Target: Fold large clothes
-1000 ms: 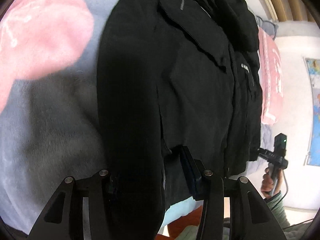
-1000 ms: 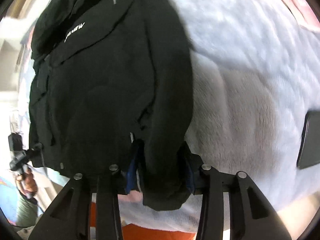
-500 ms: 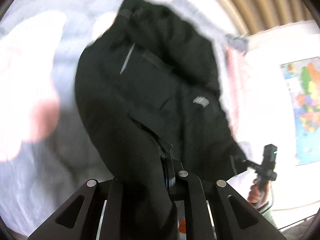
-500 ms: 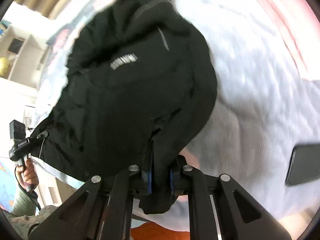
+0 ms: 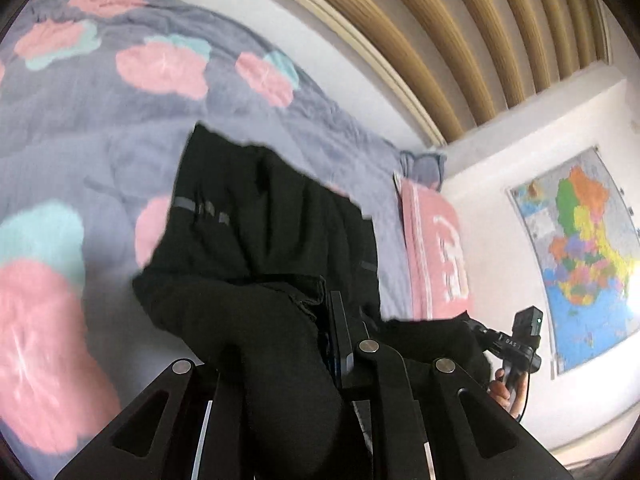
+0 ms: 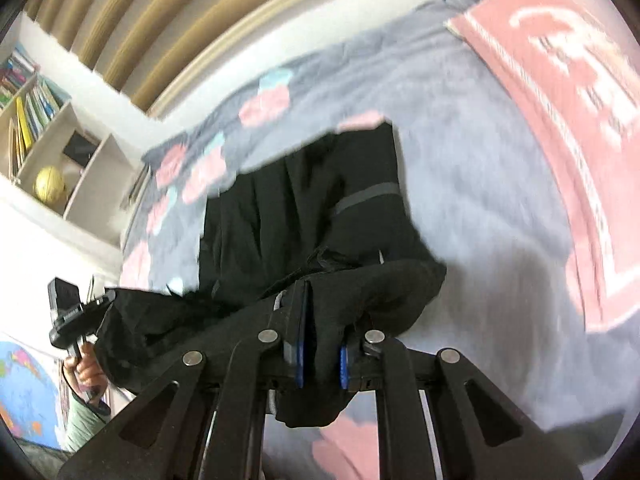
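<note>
A black jacket (image 5: 256,240) hangs lifted over the bed, its lower part bunched toward me. My left gripper (image 5: 308,320) pinches a thick fold of it; the jaws are opening very slightly, but the pads still press on the cloth. One finger (image 5: 340,332) shows and fabric hides the other. My right gripper (image 6: 320,332) is shut on another fold of the black jacket (image 6: 304,208), blue pads tight against it. In the other view each gripper appears at the jacket's far corner: the right gripper (image 5: 476,326) and the left gripper (image 6: 108,298), each held by a hand.
A grey blanket (image 5: 100,128) with pink and teal flowers covers the bed. A pink towel (image 6: 560,100) lies on it beside the jacket. A slatted headboard (image 5: 460,40), a wall map (image 5: 580,256) and a bookshelf (image 6: 48,128) with a yellow ball (image 6: 50,184) border the bed.
Both grippers closed on the jacket's lower folds and rose, lifting it off the blanket. The views tilted up, so the headboard, map and shelf now show.
</note>
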Tool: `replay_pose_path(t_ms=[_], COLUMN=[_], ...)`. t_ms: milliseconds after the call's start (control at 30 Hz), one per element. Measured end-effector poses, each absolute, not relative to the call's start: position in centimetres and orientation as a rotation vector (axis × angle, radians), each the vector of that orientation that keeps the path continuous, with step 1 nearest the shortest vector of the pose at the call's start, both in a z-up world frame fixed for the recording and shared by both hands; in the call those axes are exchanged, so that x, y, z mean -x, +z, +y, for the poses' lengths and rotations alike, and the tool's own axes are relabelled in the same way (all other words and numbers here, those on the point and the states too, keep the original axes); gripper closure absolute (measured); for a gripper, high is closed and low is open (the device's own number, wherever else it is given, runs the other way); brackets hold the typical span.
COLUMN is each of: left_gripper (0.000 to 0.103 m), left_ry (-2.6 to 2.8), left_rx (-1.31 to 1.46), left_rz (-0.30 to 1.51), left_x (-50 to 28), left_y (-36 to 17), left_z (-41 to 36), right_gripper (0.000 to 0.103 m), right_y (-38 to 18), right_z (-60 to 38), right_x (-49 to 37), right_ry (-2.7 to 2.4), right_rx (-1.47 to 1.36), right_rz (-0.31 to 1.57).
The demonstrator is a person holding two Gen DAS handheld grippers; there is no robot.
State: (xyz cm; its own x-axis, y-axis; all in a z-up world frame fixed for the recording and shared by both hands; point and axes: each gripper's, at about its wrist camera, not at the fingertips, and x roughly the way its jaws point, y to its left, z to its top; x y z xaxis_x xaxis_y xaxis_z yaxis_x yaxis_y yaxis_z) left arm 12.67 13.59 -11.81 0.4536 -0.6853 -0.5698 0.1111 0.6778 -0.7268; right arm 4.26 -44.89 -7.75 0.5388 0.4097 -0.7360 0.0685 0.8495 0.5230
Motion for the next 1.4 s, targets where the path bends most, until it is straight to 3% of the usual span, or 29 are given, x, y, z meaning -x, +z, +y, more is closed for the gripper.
replay_pose_path(t_ms=[233,533,800,933,1033,1167,1233,1267,1300,1400], left_gripper=[0.085,0.085,0.084,0.083,0.074,0.060,0.049,0.039,0.030,0.024], left_ry=[-0.480,-0.338,-0.350,-0.406,-0.476,-0.540,-0.582,-0.588,-0.586,-0.560], left_rx=[0.709,0.612,0.628,0.654,0.669,0.685,0.707,0.706,0.692,0.645], left_rz=[0.981,1.153,1.248,1.261,1.267,1.179,1.132,1.109,1.079,1.030], left_x=[-22.6,-36.1,-38.8,-38.7,-38.1,-35.4,-33.7,-33.1,-32.6,-32.3], left_y=[-12.5,-22.3,-30.4,-30.4,-28.7,-24.3,-22.1,-21.3,-20.4,-19.2], left_z=[13.4,9.1,7.6,8.2,9.2,12.0,13.2,13.7,14.1,14.9], right_gripper=[0.087,0.084,0.084,0.083,0.082,0.068,0.047,0.033,0.025,0.024], right_y=[-8.1,-17.5,-26.0,-26.3,-25.4,-22.1,-20.4,-19.3,-18.4,-16.7], right_z=[-47.6,-47.6,-44.3,-43.8,-44.2,-44.9,-45.1,-45.3,-45.4,-46.0], right_x=[-14.6,-28.4,-33.8,-34.0,-33.5,-31.4,-30.3,-29.6,-29.0,-27.8], right_ry=[0.133,-0.029,-0.071,-0.073,-0.049,0.022,0.066,0.078,0.087,0.084], right_rx=[-0.655,-0.667,-0.523,-0.493,-0.495,-0.486,-0.486,-0.478,-0.466,-0.413], right_rz=[0.975,1.146,1.294,1.307,1.304,1.268,1.234,1.207,1.179,1.113])
